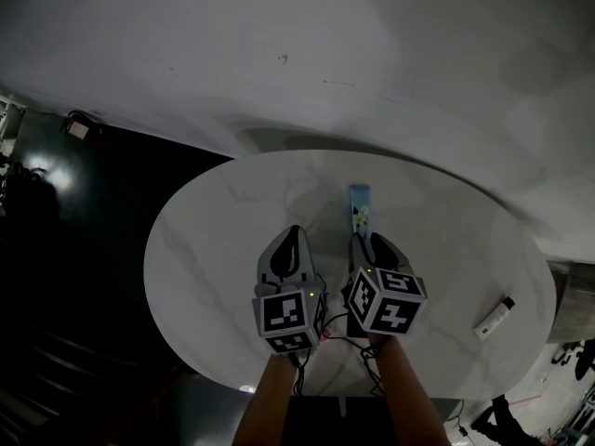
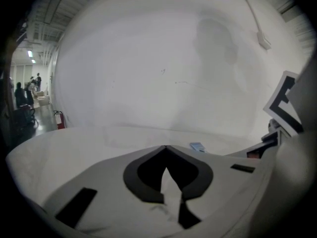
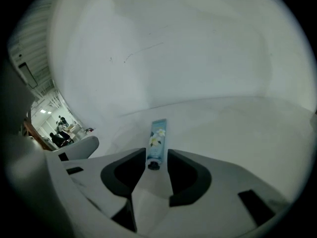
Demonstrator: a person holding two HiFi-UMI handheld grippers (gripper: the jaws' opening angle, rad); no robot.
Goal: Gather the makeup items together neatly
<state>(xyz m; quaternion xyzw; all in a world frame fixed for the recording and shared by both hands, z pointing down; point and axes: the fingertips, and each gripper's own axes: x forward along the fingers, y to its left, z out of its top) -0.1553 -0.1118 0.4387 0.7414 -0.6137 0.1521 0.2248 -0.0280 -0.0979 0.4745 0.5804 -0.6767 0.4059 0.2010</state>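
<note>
A pale blue tube [image 1: 359, 204] with a flower print lies on the round white table [image 1: 214, 240], its dark cap end towards me. My right gripper [image 1: 367, 240] stands just behind it. In the right gripper view the tube [image 3: 157, 138] has its cap end between the tips of the right gripper [image 3: 156, 153], with thin gaps at both pads, so the jaws are open. My left gripper [image 1: 295, 232] sits beside it on the left; its jaws meet at the tips [image 2: 165, 147] with nothing between them. The tube's far end [image 2: 197, 147] shows past them.
A white stick-shaped item with a dark end [image 1: 494, 318] lies near the table's right edge. Dark floor lies left of the table and a pale wall rises behind it. People stand far off in a lit room at the left of the left gripper view.
</note>
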